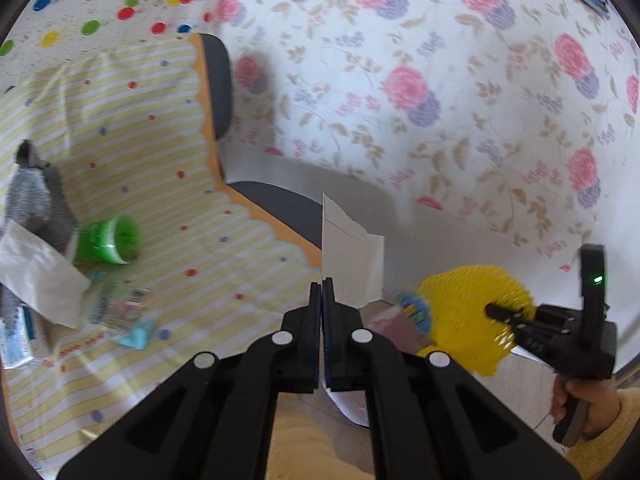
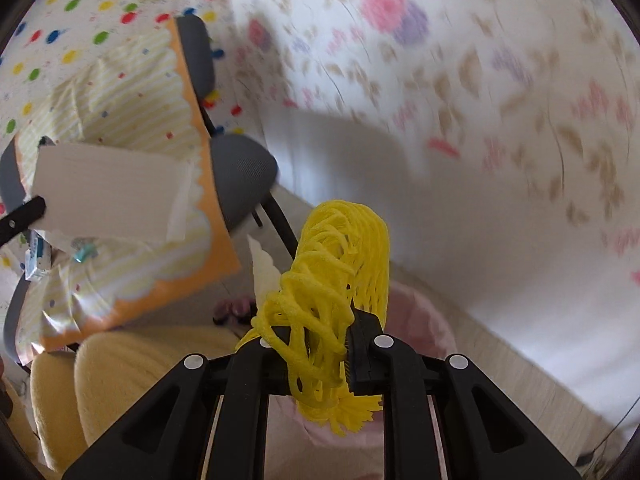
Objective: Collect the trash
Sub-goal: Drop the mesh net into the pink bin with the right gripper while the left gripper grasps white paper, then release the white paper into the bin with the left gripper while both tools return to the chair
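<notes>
The left tongs pinch a white paper scrap beside the striped table, while the right tongs clamp yellow foam netting above a pink bin.

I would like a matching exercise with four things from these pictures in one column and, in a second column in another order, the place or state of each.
Things:
1. yellow foam net
2. white paper sheet
3. green cup
4. grey cloth

Places or states:
A. lying on its side on the striped cover
B. clamped in the left gripper
C. crumpled at the left edge of the cover
D. held in the right gripper

Pairs: 1-D, 2-B, 3-A, 4-C
</notes>
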Tool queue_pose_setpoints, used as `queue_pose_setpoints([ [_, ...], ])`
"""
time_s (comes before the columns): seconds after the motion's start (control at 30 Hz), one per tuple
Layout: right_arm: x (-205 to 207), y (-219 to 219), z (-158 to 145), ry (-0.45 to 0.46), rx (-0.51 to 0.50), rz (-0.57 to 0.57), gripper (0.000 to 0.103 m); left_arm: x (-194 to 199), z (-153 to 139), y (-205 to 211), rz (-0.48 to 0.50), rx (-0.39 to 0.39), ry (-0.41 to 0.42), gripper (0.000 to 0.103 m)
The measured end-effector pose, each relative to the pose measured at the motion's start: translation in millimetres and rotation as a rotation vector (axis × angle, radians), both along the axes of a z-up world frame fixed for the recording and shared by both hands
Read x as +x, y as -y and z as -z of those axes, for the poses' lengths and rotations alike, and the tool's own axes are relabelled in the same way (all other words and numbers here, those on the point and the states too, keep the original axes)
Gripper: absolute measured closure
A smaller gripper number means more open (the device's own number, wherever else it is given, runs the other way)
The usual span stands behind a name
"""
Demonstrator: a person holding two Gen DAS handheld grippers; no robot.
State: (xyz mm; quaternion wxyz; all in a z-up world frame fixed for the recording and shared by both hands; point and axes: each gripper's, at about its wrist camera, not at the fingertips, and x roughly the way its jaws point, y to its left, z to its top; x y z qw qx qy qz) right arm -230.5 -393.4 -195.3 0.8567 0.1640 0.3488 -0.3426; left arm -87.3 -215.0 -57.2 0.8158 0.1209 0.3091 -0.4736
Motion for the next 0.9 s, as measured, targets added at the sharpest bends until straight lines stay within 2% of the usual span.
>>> queue_pose_setpoints([
  [0.1,2.8,17.5,32.6,-0.058,0.045,0.038,0.086,-12.1,14.2,12.3,0.030,0.031,0.000,0.103],
  [0.17,5.9,30.7,52.0,-0.078,0.080,0.060,0.078,-16.1,20.7,19.1,0.044,0.049,-0.001,0.103],
  [0.23,9.4,44.6,72.9,-0.103,0.135,0.076,0.056,-19.9,24.7,23.2,0.060,0.056,-0.007,0.103],
  [0.33,9.7,51.1,85.9,-0.117,0.155,0.092,0.053,-24.2,31.5,31.0,0.086,0.073,-0.022,0.103],
  [0.37,7.7,51.1,85.5,-0.113,0.159,0.093,0.052,-25.2,32.8,31.7,0.092,0.077,-0.025,0.103],
  [0.43,2.3,48.7,79.5,-0.099,0.154,0.082,0.040,-28.6,36.2,34.8,0.111,0.087,-0.028,0.103],
  [0.53,-6.2,44.3,68.0,-0.083,0.123,0.071,0.031,-33.7,40.4,40.8,0.134,0.094,-0.037,0.103],
  [0.67,-17.2,40.2,47.5,-0.034,0.086,0.088,0.031,-42.5,42.0,49.1,0.165,0.102,-0.039,0.103],
  [0.77,-31.7,35.9,21.0,0.012,0.014,0.117,0.031,-48.6,44.8,59.6,0.203,0.112,-0.051,0.103],
  [0.9,-51.1,34.6,-6.6,0.063,-0.051,0.153,0.031,-55.8,65.8,84.8,0.269,0.169,-0.090,0.103],
])
